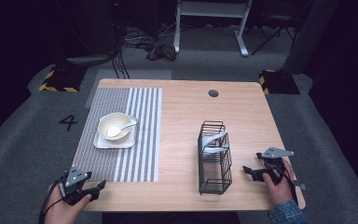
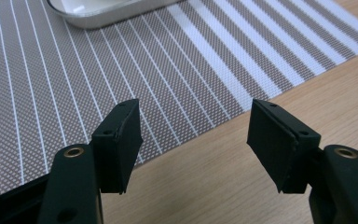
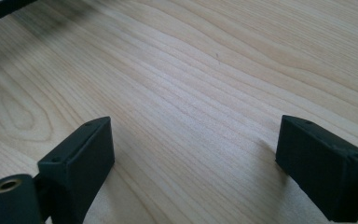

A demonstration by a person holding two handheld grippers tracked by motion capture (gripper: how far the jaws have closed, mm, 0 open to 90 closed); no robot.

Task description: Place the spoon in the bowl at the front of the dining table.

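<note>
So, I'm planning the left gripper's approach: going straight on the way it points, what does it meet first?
Probably the striped placemat, then the tray at its far end. The left gripper is open with nothing between its jaws.

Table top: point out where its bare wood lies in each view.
High view: table top spans the middle, bare right of the striped placemat, under the wire basket.
Left gripper view: bare wood at lower right, beyond the placemat's edge.
Right gripper view: wood grain ahead of the jaws; dark basket foot, apparently, at top left.
Shared landmark: the placemat's edge, then the basket.
</note>
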